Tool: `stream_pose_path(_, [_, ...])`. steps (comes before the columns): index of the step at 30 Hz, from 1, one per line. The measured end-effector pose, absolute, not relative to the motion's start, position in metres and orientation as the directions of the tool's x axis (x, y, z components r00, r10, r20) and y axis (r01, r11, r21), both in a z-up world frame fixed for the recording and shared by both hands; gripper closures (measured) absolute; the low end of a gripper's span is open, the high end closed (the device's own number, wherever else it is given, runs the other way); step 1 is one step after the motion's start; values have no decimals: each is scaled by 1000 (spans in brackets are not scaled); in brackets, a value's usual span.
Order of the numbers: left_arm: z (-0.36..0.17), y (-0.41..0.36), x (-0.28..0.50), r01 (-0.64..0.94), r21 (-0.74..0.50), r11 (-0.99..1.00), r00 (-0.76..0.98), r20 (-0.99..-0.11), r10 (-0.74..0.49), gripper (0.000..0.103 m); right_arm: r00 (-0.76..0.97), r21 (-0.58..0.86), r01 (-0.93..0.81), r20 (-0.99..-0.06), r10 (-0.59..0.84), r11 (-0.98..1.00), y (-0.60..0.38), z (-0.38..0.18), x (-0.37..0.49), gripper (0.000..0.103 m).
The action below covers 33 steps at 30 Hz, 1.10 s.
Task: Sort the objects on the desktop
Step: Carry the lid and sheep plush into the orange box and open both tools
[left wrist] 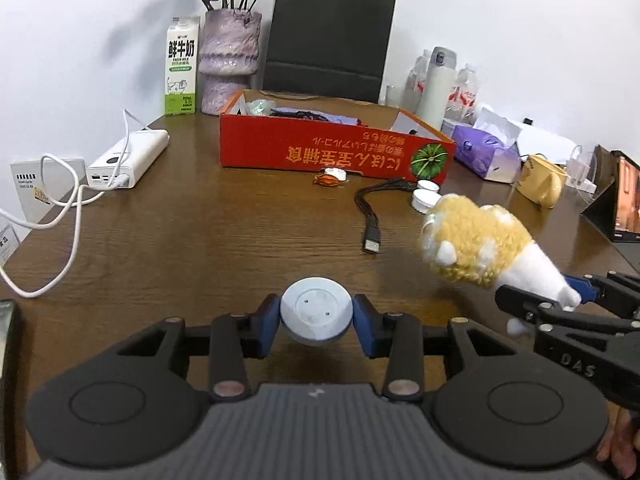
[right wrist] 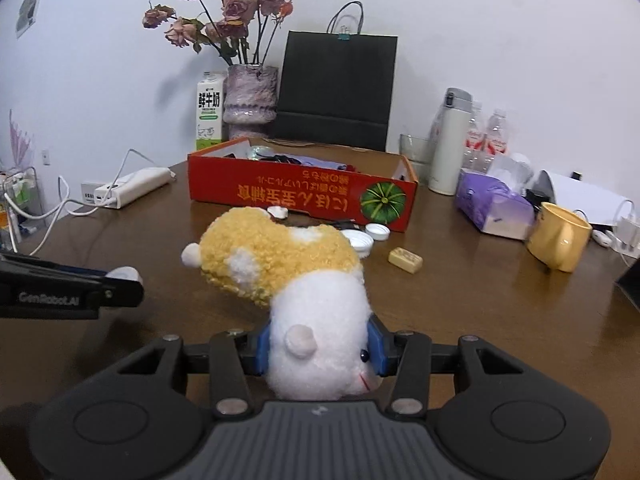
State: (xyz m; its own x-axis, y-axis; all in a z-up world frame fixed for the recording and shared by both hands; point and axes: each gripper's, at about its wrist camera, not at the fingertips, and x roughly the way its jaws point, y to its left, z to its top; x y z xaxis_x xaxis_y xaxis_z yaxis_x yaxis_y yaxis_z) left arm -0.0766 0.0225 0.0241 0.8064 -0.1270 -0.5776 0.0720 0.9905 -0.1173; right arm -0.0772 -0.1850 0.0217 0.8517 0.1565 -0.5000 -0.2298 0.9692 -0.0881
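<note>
left tongs (left wrist: 316,318) up close, pinched narrow on a pale round disc (left wrist: 315,315), both blue pads tight on its rim, lifted over bare brown desk (left wrist: 200,248). right tongs (right wrist: 318,346) squeezed onto the white head of a yellow-and-white plush hamster (right wrist: 288,276), its body sticking out forward above the wood. open desk runs ahead of both, clear room in the middle. further out, a black usb cable (left wrist: 370,224), two white caps (right wrist: 366,238) and a small tan block (right wrist: 405,260) lie loose. then the red cardboard box (left wrist: 332,148), open top, stuff already inside. power bank (left wrist: 130,158) at the left edge, yellow mug (right wrist: 558,236) and purple tissue pack (right wrist: 494,204) right. vase (right wrist: 250,98), milk carton (right wrist: 209,110), black bag (right wrist: 336,84) along the wall.
</note>
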Motion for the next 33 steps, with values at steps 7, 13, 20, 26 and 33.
stream_pose_path(7, [36,17,-91,80,-117,990,830,-542,-131,63,851,-99,-259,-494,178,961,-176,21,-98,58])
stream_pose_path(13, [94,39,-44,133,-53,990,851,-505,-142,63,868,-106,-274,-455,199,956,-181,60,-74,58])
stream_pose_path(20, [159,55,115,140,-110,984,818,-547,-177,63,863,56,-249,-441,248,967,-200,135,70,58])
stream_pose_path(26, [126,58,252,2,-130,992,740,-667,-89,63,785,67,-111,-606,129,992,-184,127,239,58])
stream_pose_path(33, [59,56,322,-28,-13,1000,630,-777,7,58,637,37,-3,-771,30,999,-169,74,357,57])
